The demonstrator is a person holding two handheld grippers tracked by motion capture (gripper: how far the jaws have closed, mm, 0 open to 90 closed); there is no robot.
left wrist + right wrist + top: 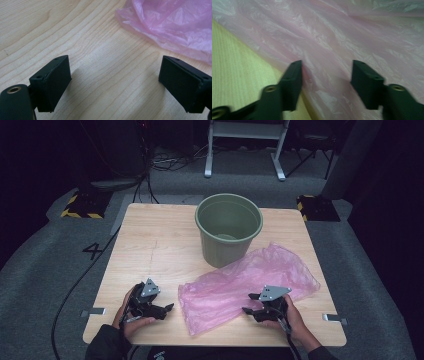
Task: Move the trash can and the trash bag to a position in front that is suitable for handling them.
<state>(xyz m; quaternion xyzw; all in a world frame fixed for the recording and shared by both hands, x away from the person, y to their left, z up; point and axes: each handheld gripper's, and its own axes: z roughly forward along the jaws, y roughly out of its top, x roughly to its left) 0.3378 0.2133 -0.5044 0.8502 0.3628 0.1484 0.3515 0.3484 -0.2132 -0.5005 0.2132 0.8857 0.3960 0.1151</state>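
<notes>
Pink bag (245,285) lies flat on the desk (150,245) before the green bucket (229,227), its near edge between the half-spread right tongs (251,303), while the wide-spread left tongs (169,309) wait just beside it.

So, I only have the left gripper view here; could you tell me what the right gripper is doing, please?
Observer: The right gripper sits over the pink plastic bag, jaws partly apart with a fold of film between them.
Operator: Is anything else on the table?
Observer: Yes, a green bucket stands upright beyond the bag.
Operator: Is the bucket holding anything?
Observer: No, the high view shows its bottom bare.
</notes>
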